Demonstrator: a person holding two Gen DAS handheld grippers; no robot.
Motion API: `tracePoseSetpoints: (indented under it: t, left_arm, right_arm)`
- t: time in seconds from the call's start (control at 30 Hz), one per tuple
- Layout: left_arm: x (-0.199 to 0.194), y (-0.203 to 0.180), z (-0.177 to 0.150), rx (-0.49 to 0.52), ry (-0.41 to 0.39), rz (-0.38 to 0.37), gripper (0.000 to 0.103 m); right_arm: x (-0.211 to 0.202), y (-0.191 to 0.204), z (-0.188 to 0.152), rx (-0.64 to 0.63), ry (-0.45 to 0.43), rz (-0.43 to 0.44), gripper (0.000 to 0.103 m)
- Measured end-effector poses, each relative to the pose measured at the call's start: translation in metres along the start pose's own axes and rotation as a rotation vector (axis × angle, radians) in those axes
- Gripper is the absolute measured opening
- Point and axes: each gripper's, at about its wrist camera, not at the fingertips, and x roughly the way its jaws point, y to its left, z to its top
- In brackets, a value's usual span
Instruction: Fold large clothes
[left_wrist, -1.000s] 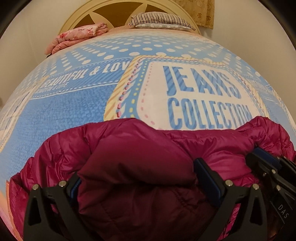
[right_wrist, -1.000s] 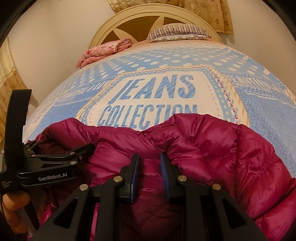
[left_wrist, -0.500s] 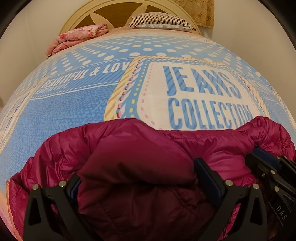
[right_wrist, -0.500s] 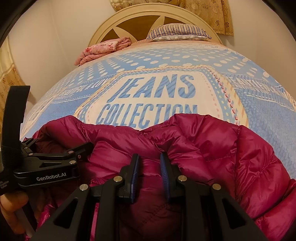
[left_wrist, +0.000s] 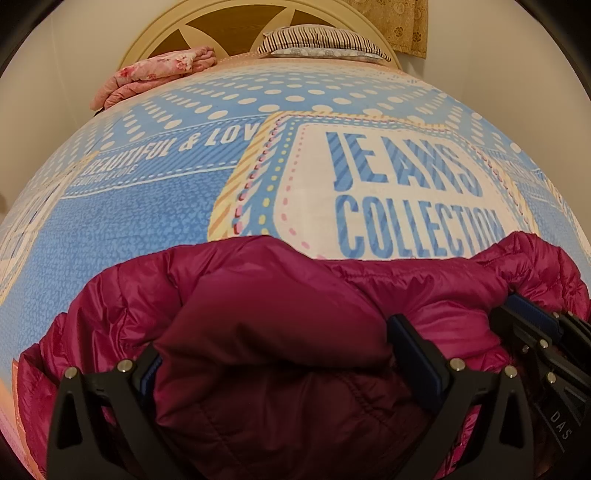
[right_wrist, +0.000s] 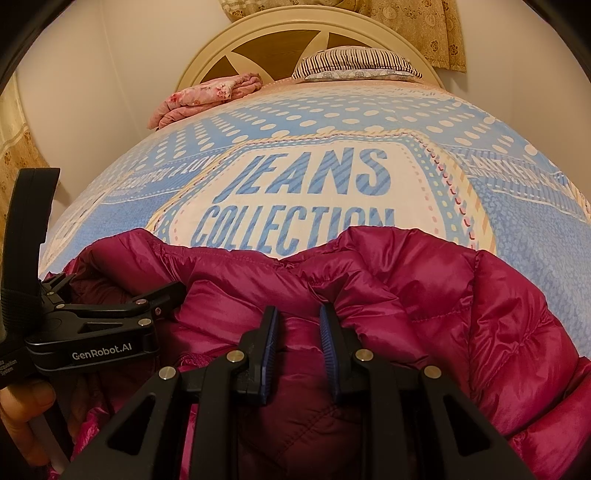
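A magenta puffer jacket (left_wrist: 258, 302) lies bunched at the near end of the bed; it also shows in the right wrist view (right_wrist: 461, 302). My left gripper (left_wrist: 273, 350) is open wide, its jaws on either side of a thick fold of the jacket. My right gripper (right_wrist: 297, 332) has its jaws close together with a narrow fold of the jacket between them. The left gripper also shows at the left of the right wrist view (right_wrist: 110, 325), and the right gripper at the right edge of the left wrist view (left_wrist: 546, 332).
The bed has a blue and white cover (left_wrist: 147, 221) printed "JEANS COLLECTION". A folded pink blanket (left_wrist: 159, 74) and a striped pillow (left_wrist: 321, 40) lie by the cream headboard (right_wrist: 280, 40). Walls stand on both sides, and a curtain (right_wrist: 424, 29) hangs behind.
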Motion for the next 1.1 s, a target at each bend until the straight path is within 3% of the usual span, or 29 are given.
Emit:
tracePoseSetpoints:
  t: [0.67, 0.83, 0.87, 0.97, 1.03, 1.1]
  left_arm:
    - [0.001, -0.002, 0.000, 0.005, 0.002, 0.005, 0.103]
    - [-0.007, 0.001, 0.004, 0.016, 0.044, 0.001, 0.103]
    - [-0.018, 0.003, 0.004, 0.025, 0.031, 0.008, 0.103]
    - [-0.065, 0.015, -0.007, 0.031, -0.054, -0.039, 0.103]
    - [-0.095, 0.024, -0.023, 0.054, -0.094, -0.047, 0.103]
    - [-0.128, 0.035, -0.047, 0.081, -0.147, -0.043, 0.103]
  right_arm:
    - [0.000, 0.001, 0.000, -0.012, 0.004, -0.021, 0.024]
    - [-0.003, 0.002, 0.003, -0.024, 0.009, -0.017, 0.027]
    - [-0.008, 0.003, 0.004, -0.037, 0.010, -0.012, 0.033]
    - [-0.040, 0.007, -0.002, -0.069, -0.036, 0.021, 0.078]
    - [-0.073, 0.009, -0.013, -0.089, -0.085, 0.008, 0.082]
    - [-0.096, 0.009, -0.028, -0.094, -0.064, 0.035, 0.082]
